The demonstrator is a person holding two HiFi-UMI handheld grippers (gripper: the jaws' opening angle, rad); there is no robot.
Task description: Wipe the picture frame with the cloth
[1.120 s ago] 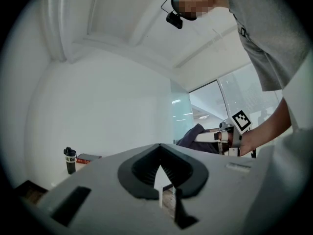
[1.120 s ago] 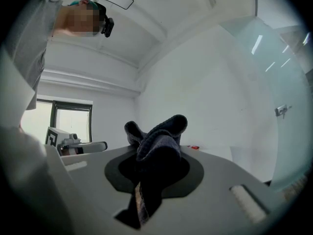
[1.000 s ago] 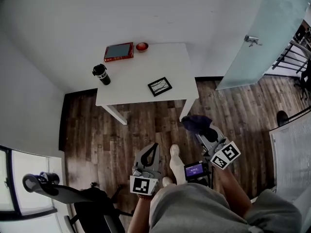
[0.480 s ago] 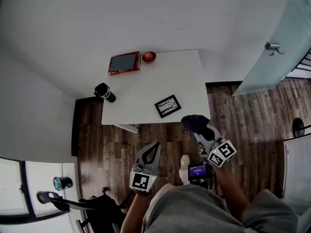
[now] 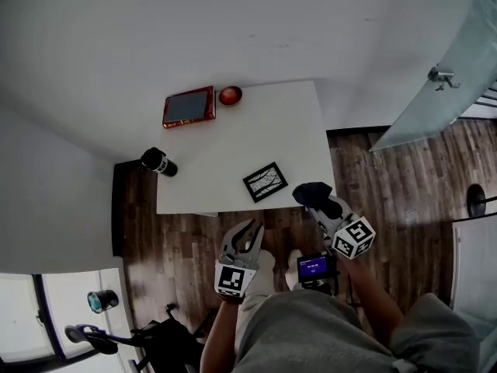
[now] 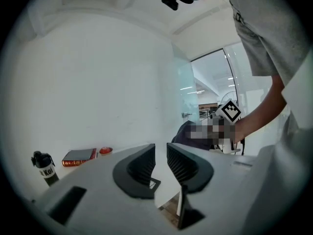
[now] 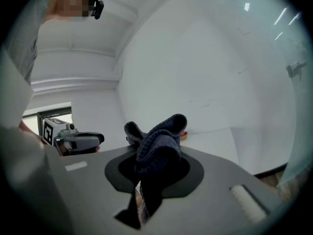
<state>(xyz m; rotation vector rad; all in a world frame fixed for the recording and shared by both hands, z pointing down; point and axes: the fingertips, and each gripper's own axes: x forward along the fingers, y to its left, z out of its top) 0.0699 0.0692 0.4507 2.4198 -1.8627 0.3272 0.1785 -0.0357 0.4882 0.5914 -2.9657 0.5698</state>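
Observation:
A small black picture frame (image 5: 265,182) lies flat near the front edge of the white table (image 5: 279,123). My right gripper (image 5: 321,207) is shut on a dark blue cloth (image 5: 311,194), which bunches up over its jaws (image 7: 159,141), and hangs at the table's front right corner, just right of the frame. My left gripper (image 5: 250,228) is below the front edge, short of the frame. Its jaws (image 6: 161,151) are opening, with a narrow gap and nothing between them. The left gripper view shows a corner of the frame (image 6: 153,183) under the jaws.
A red book (image 5: 189,106) and a red bowl (image 5: 230,95) sit at the table's back edge. A black bottle (image 5: 158,162) stands at its left corner. A glass door (image 5: 443,76) is at the right. A device with a lit screen (image 5: 313,267) is near my feet.
Both grippers have come forward to the table's front edge, the right one carrying the cloth. The left jaws, shut before, now stand slightly apart.

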